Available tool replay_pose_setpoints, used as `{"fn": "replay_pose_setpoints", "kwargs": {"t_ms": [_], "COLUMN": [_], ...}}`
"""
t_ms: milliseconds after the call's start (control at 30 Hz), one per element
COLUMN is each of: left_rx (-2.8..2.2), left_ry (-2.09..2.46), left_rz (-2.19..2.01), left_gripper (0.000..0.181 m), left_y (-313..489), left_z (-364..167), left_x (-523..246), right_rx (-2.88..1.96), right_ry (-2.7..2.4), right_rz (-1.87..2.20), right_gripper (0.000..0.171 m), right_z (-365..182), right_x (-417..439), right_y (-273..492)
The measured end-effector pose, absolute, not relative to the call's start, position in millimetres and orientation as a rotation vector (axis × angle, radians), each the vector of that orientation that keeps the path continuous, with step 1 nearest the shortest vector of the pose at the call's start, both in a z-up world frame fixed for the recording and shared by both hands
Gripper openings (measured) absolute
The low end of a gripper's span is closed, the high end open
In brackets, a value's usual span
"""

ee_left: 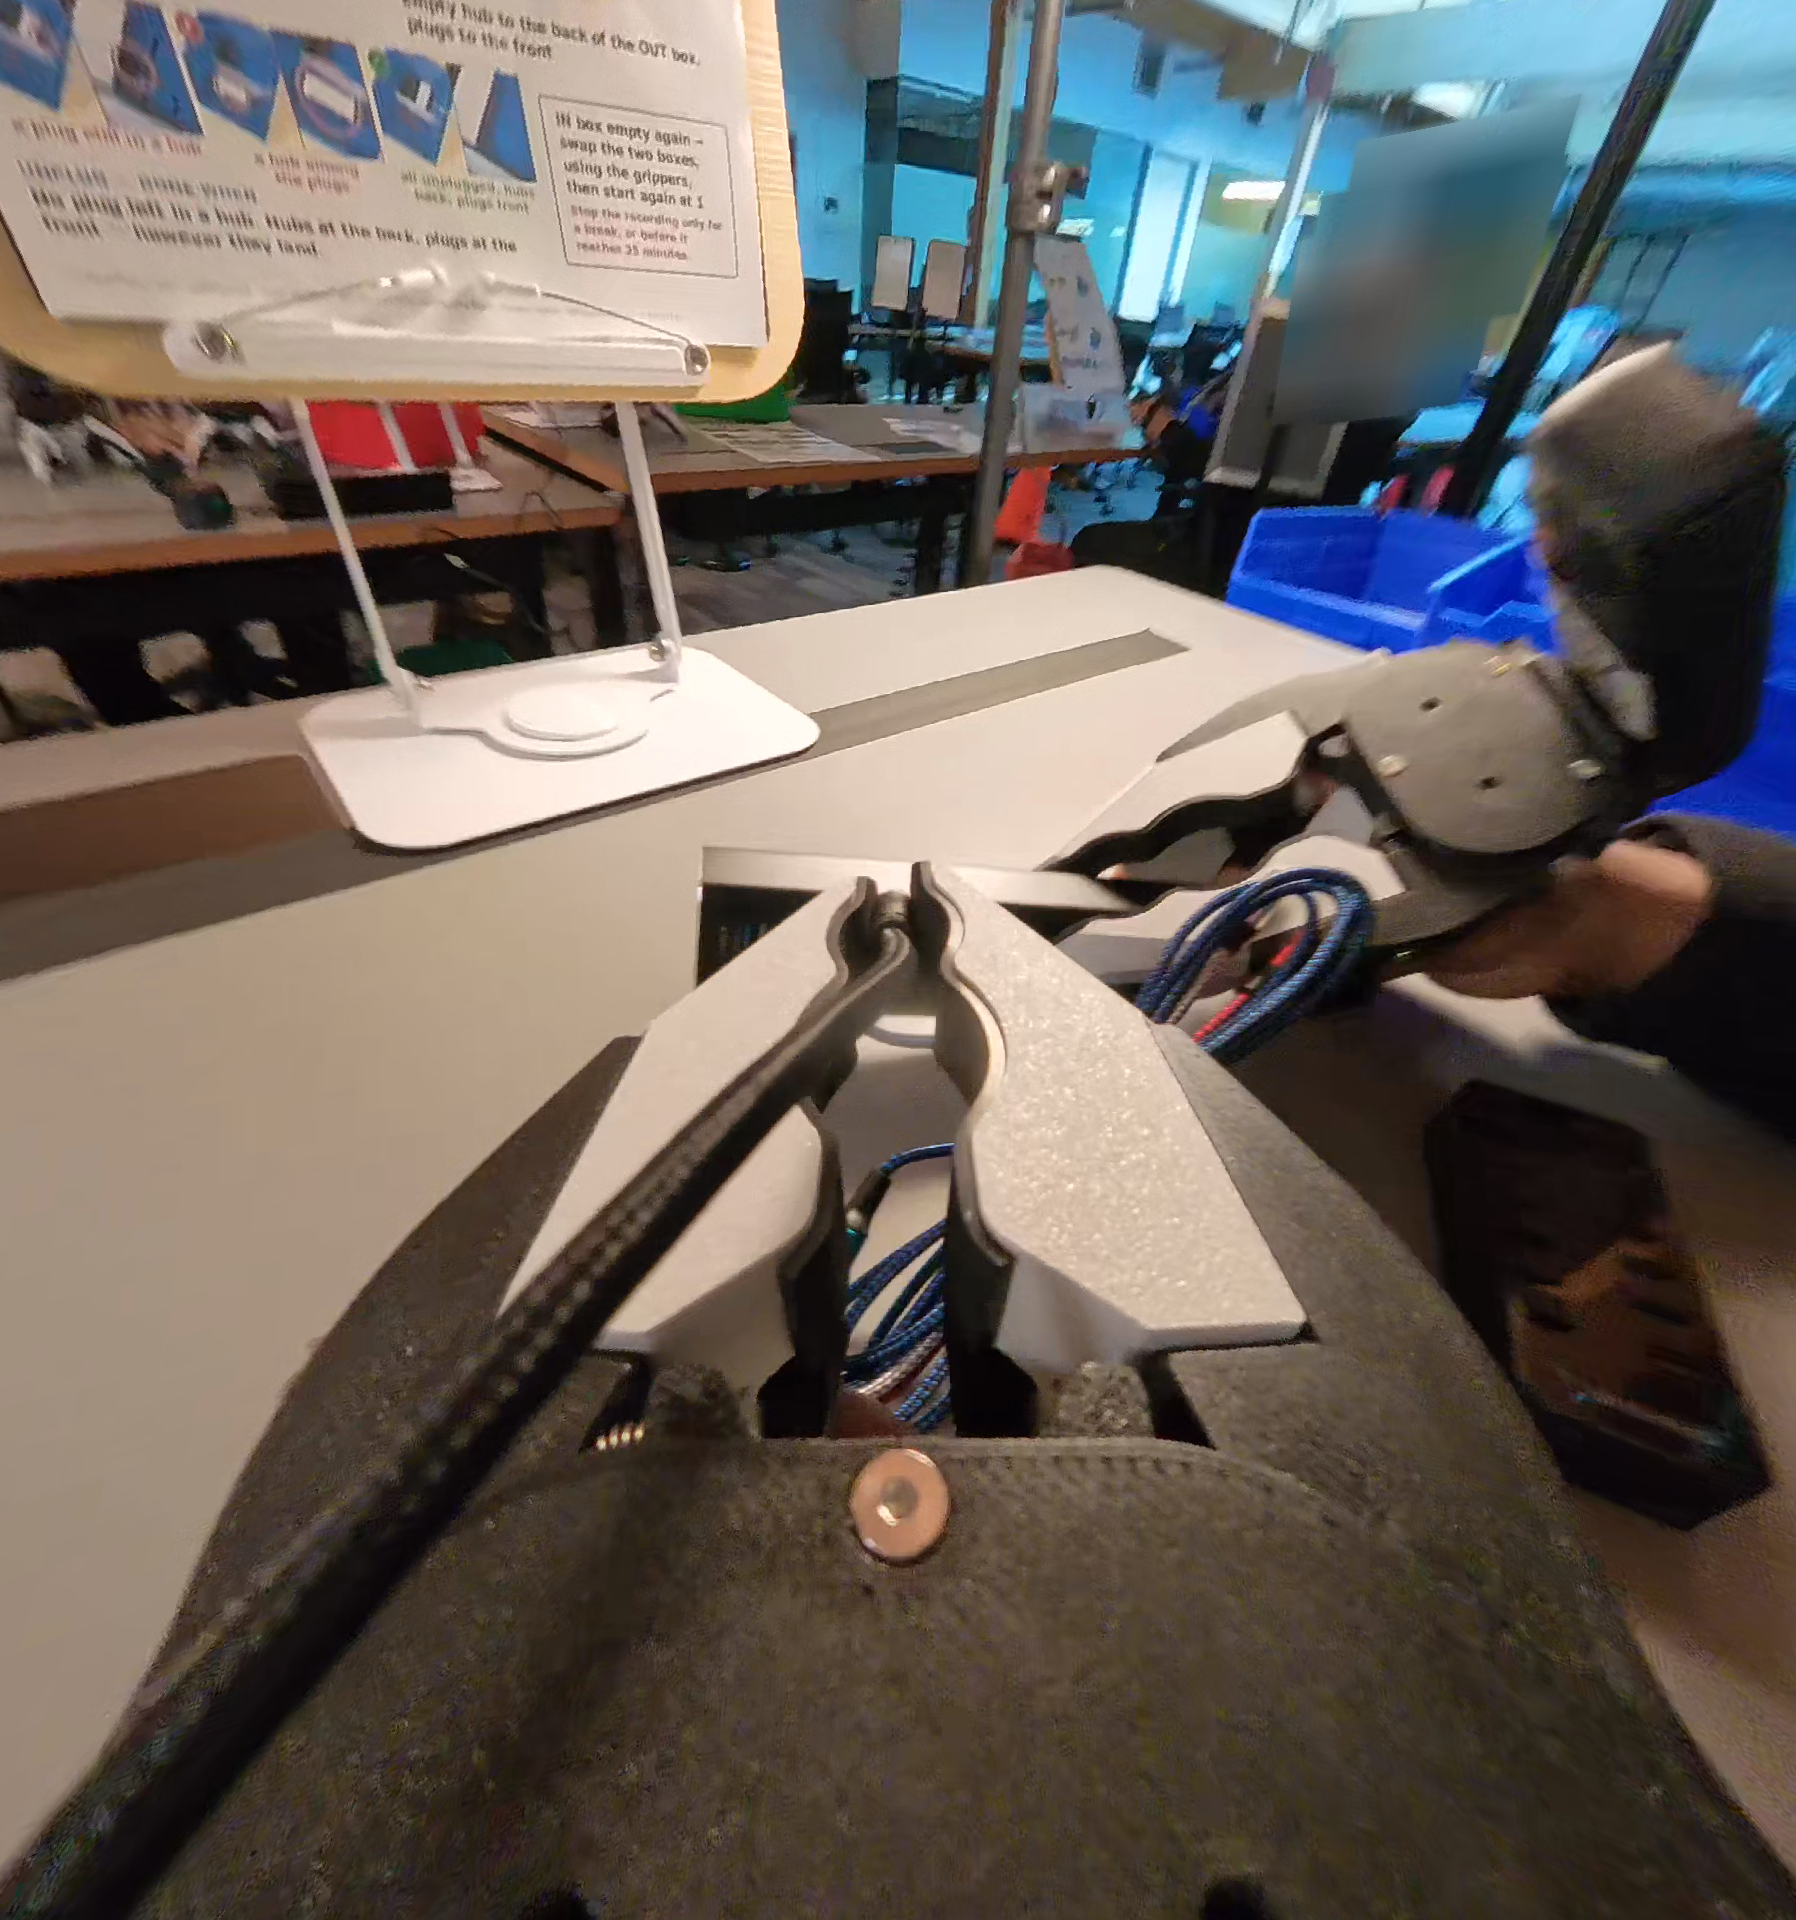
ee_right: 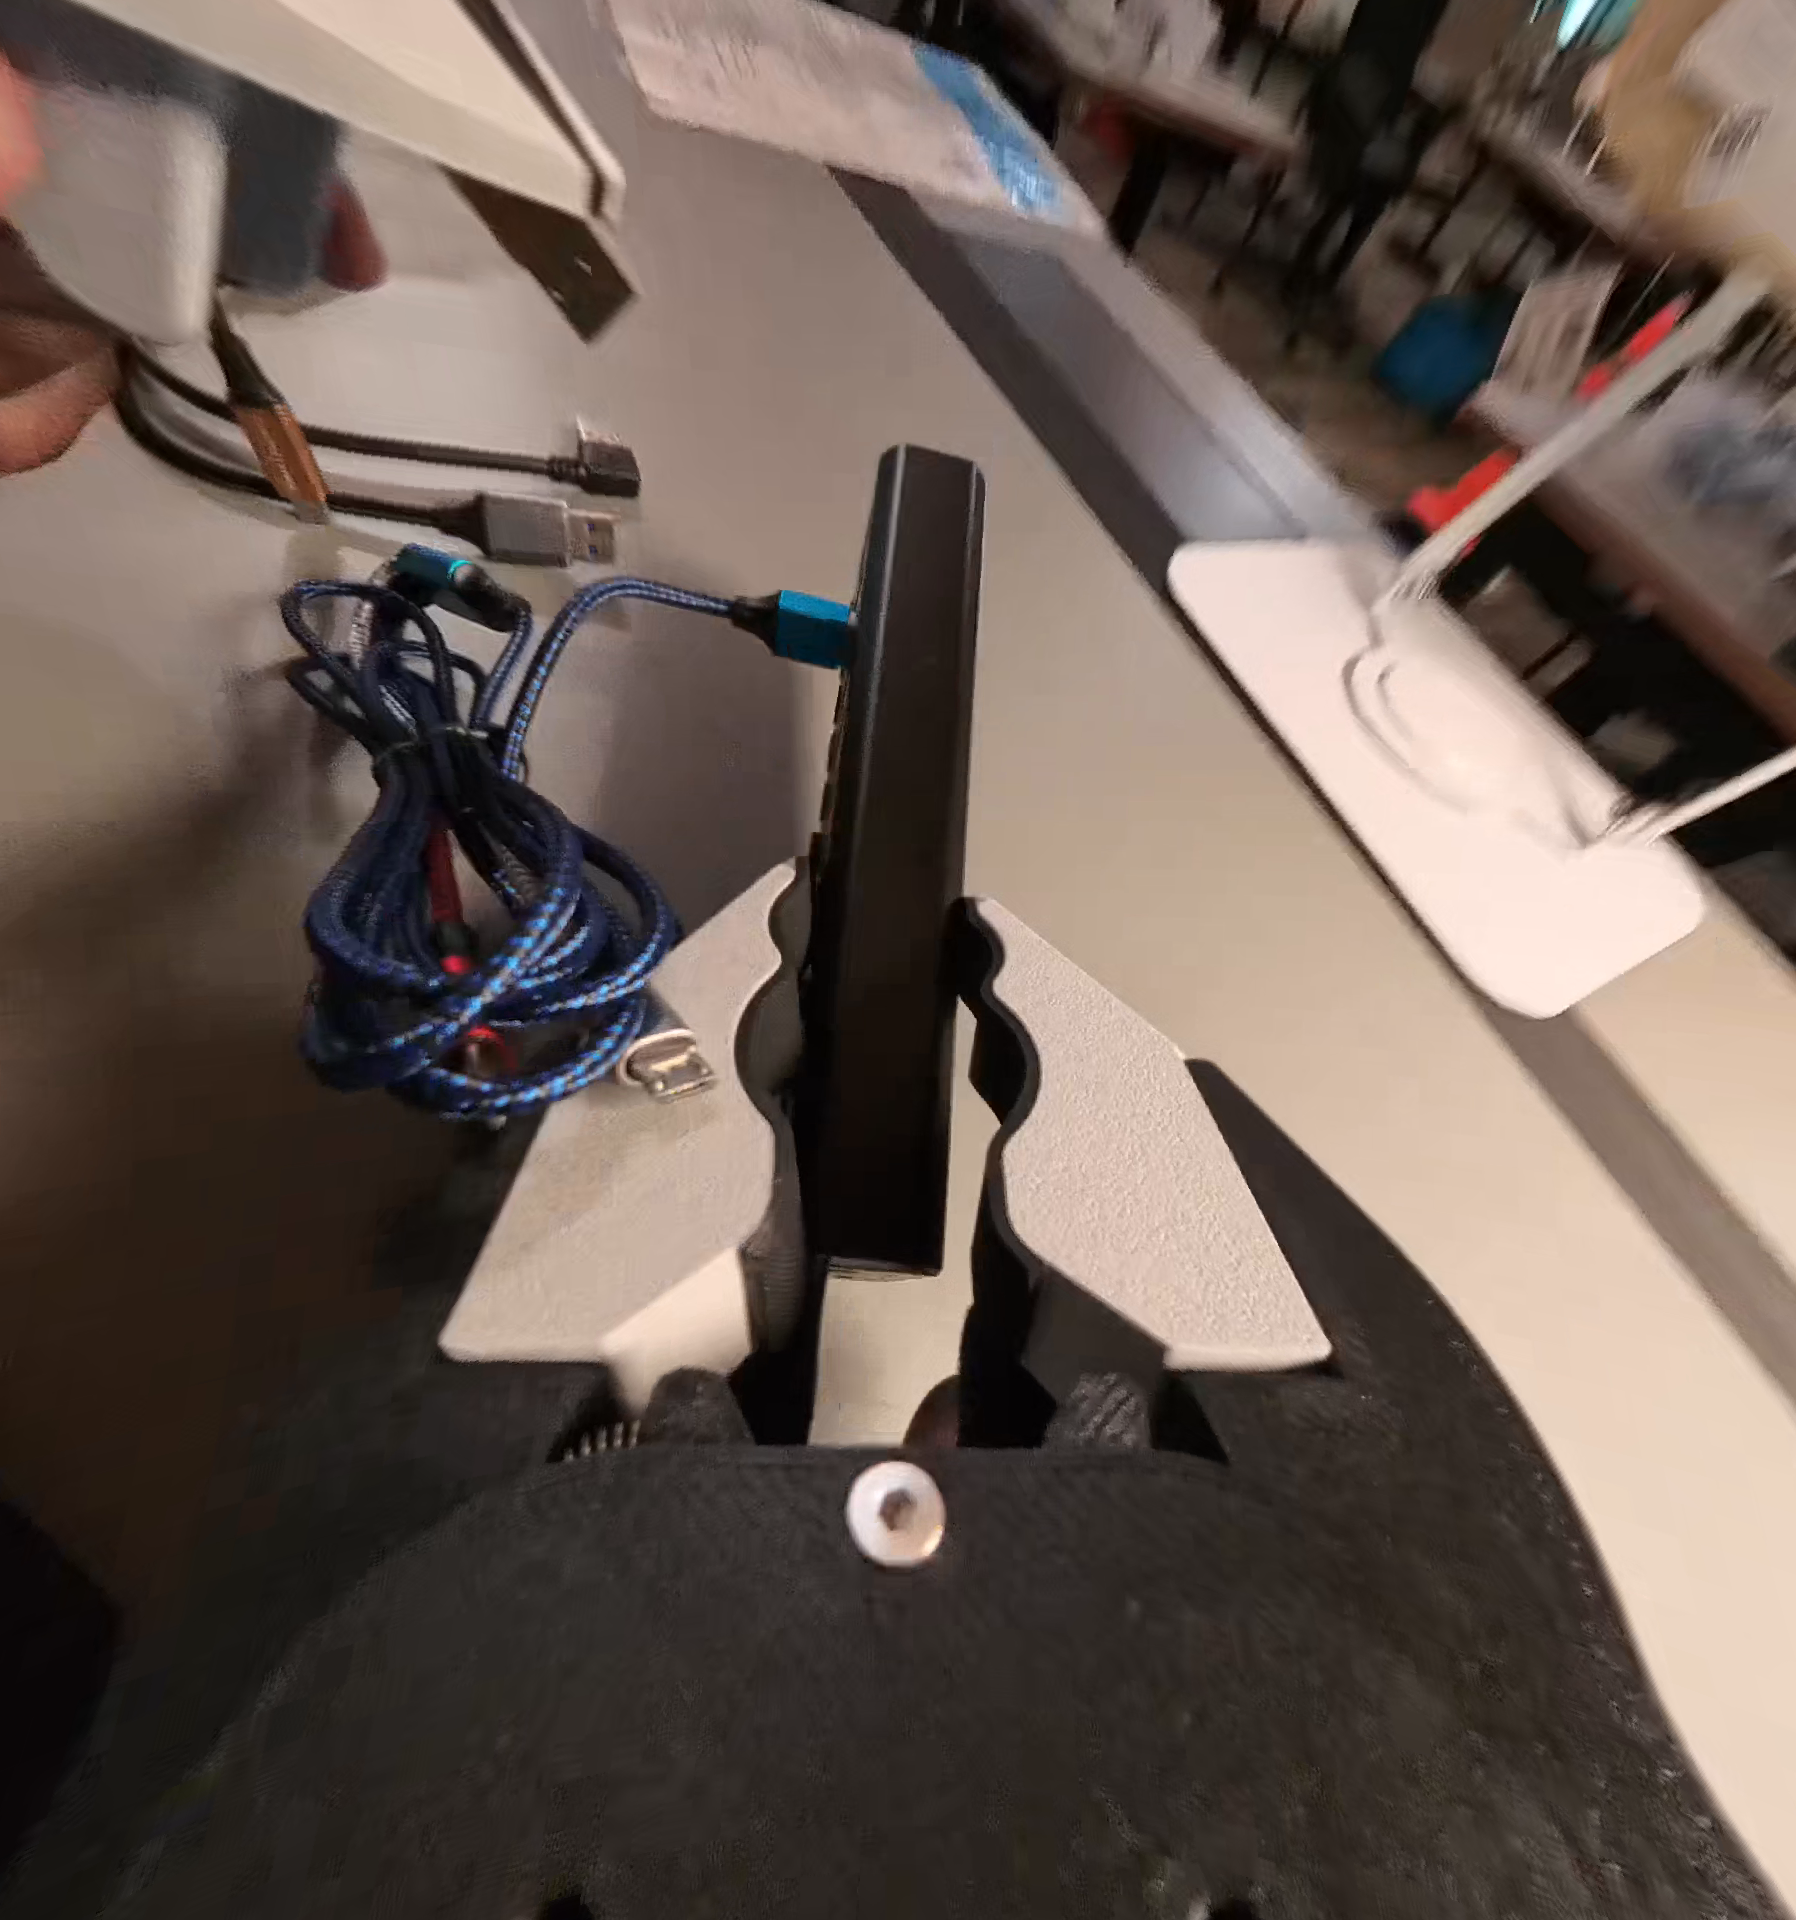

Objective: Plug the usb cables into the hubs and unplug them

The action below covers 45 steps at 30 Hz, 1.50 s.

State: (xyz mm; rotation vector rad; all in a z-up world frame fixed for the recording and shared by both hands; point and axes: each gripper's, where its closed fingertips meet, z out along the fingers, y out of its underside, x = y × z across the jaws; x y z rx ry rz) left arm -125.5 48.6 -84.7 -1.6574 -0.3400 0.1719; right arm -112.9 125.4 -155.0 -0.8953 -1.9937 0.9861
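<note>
My left gripper [ee_left: 889, 883] is shut on a black braided cable [ee_left: 665, 1174] just behind its plug; the cable trails back over the gripper to the lower left. In the right wrist view this gripper [ee_right: 125, 229] is at the top left with a bronze plug [ee_right: 281, 457] hanging from it. My right gripper [ee_right: 878, 894] is shut on a long black hub [ee_right: 904, 675], held on edge above the table. A blue plug [ee_right: 811, 629] sits in the hub's left side. Its blue braided cable bundle [ee_right: 478, 904] lies on the table. The hub [ee_left: 1019, 888] lies just beyond my left fingertips.
Loose on the table are a grey USB plug [ee_right: 541, 530], a black angled plug [ee_right: 608, 457] and a silver connector [ee_right: 670, 1070]. A white stand [ee_left: 561, 748] holds an instruction sheet [ee_left: 354, 156]. A dark box [ee_left: 1590, 1299] lies at the right. Blue bins [ee_left: 1393, 571] stand behind. Tip to tip, the grippers are about 11 centimetres apart.
</note>
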Motion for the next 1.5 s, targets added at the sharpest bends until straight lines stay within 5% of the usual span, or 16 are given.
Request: {"fn": "replay_pose_setpoints", "kwargs": {"t_ms": [533, 967, 1333, 1500], "left_rx": [-1.241, -1.120, -1.072, -1.288], "left_ry": [-0.610, -0.592, -0.536, -0.362], "left_rz": [-0.558, -0.564, -0.781, -0.295], "left_gripper": [0.008, 0.008, 0.008, 0.008], "left_y": [27, 9, 29, 33], "left_z": [-55, -28, -18, -8], "left_x": [-138, -143, -103, -83], "right_rx": [-1.035, -1.084, -0.634, -0.455], "right_ry": [-2.040, -1.826, -1.508, -1.461], "right_rz": [1.162, 1.253, 1.110, 1.006], "right_gripper": [0.034, 0.036, 0.035, 0.034], "right_z": [-155, -120, -49, -41], "right_x": [-107, -101, -42, -27], "right_y": [127, 161, 148, 116]}}
